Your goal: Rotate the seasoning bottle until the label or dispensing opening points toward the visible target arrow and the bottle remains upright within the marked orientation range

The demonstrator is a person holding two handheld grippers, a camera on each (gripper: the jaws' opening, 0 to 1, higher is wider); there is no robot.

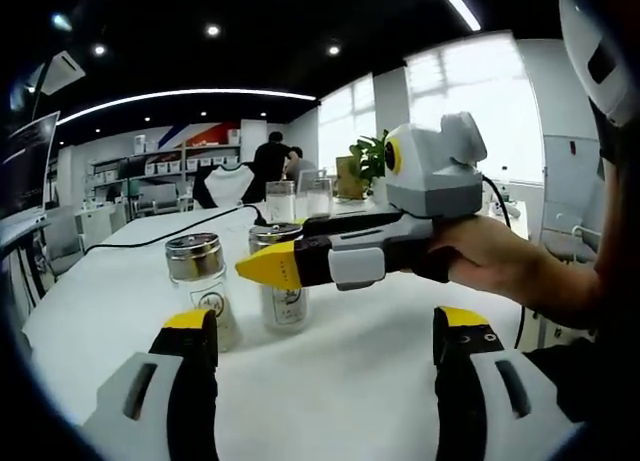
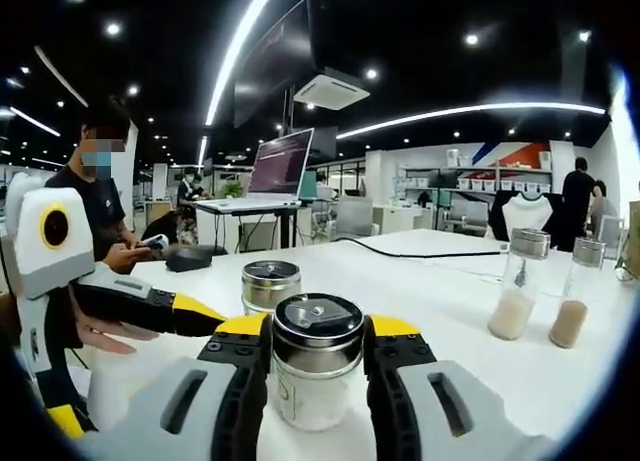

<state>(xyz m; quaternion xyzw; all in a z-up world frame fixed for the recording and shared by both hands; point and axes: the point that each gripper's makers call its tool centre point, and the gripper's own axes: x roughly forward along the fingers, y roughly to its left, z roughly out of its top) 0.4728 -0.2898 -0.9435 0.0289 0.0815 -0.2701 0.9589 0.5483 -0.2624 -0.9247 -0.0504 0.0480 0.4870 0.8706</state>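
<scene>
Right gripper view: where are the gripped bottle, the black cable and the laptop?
Bottle (image 2: 316,366): right gripper view, glass body.
Cable (image 2: 420,253): right gripper view, stretch on the table.
Laptop (image 2: 280,163): right gripper view, screen.

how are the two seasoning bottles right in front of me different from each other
The near bottle sits between the right gripper jaws; the far bottle stands free behind it, beside the left gripper. The near bottle's white contents show; the far bottle's are hidden. Both stand upright on the white table with dark metal lids.
</scene>
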